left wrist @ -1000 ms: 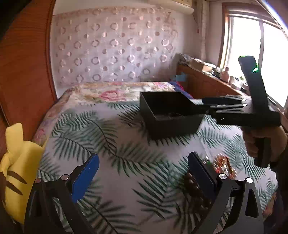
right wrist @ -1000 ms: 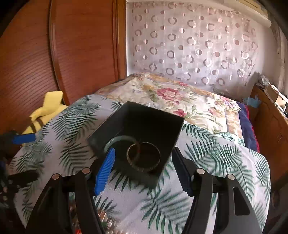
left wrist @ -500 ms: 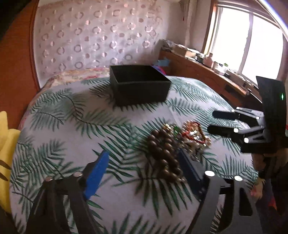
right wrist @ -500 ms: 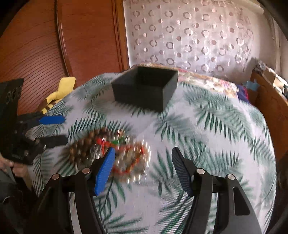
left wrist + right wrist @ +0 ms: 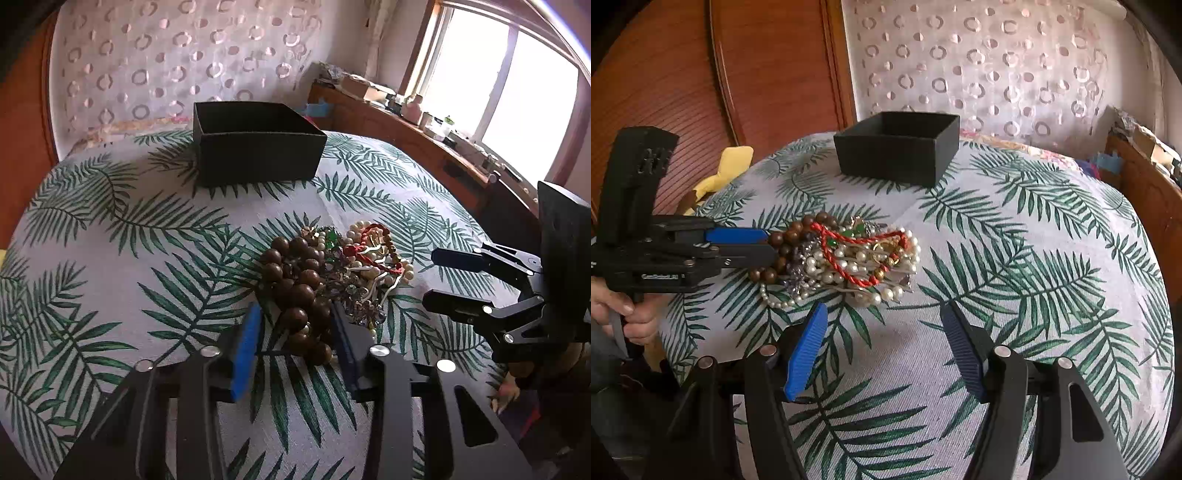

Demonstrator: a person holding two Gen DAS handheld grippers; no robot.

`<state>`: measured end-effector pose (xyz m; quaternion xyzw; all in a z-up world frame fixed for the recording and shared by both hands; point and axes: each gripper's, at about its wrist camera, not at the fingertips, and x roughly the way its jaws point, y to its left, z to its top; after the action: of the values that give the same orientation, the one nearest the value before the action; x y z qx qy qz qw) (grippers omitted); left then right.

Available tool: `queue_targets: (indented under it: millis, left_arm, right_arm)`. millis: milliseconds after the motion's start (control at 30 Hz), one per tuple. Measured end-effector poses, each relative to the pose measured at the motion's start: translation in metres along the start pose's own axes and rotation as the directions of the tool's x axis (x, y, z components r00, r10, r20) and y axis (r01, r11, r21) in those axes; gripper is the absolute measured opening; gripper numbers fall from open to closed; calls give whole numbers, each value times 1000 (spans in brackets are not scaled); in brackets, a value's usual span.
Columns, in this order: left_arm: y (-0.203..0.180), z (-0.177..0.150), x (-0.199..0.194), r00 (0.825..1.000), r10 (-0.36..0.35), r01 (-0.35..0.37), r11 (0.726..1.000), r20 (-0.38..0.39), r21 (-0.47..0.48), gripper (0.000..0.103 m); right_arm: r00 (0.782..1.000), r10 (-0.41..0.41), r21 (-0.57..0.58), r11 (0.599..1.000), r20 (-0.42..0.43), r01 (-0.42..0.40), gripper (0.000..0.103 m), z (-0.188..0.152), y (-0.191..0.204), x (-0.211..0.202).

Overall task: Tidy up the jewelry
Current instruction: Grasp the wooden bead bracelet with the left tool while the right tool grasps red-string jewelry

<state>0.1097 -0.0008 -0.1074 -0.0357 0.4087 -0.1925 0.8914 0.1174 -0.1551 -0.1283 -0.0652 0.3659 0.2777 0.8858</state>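
Note:
A tangled pile of jewelry (image 5: 343,266) lies on the palm-leaf cloth: pearls and a red cord (image 5: 857,258), and a brown wooden bead bracelet (image 5: 299,295). My left gripper (image 5: 295,328) has its jaws partly closed around the near end of the wooden bead bracelet (image 5: 783,243); whether the pads touch the beads is unclear. It also shows in the right wrist view (image 5: 753,245). My right gripper (image 5: 882,343) is open and empty, just short of the pile; it also shows in the left wrist view (image 5: 439,277). A black open box (image 5: 255,147) stands beyond the pile.
The cloth-covered round surface (image 5: 1034,258) drops off on all sides. A yellow plush toy (image 5: 720,173) sits at its left edge. A wooden wardrobe (image 5: 738,74) stands behind it, and a wooden ledge with clutter (image 5: 424,125) runs under the window on the right.
Both grippers have pulled back from the black box to the jewelry pile. My left gripper's jaws have narrowed around the wooden beads. My right gripper stays open.

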Motion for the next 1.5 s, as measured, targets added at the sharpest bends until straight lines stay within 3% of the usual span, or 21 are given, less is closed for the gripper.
queue_targets:
  millis: [133,600,900,1167,1267,1400,1500]
  left_arm:
    - [1,1,-1,1000,-14,14,1000,4,-8,12]
    - [-4,13,-63,983,38,-39,999,181,1,12]
    - [9,8,-77,972,65,-57,998,224,-38,12]
    - [17,1,-77,973,62,-51,997,221,-57,12]
    - [17,0,-77,973,62,-50,997,222,-56,12]
    - [18,0,-76,973,62,-51,997,221,-57,12]
    - [18,-1,-77,973,62,-50,997,223,-59,12]
  right_arm:
    - [1000,14,4,1000,-2,-14,67,-2,0,1]
    - [1000,2,-16,1000,-6,-2,66,0,4,1]
    - [999,34,-83,996,-12,-35,48,28,25,11]
    - [995,85,-65,994,-52,-88,35,47,30,35]
    - [994,91,-74,993,-58,-95,26,48,32,38]
    - [994,88,-75,993,-65,-93,7,47,30,39]
    - [994,94,-74,992,-50,-98,4,46,27,32]
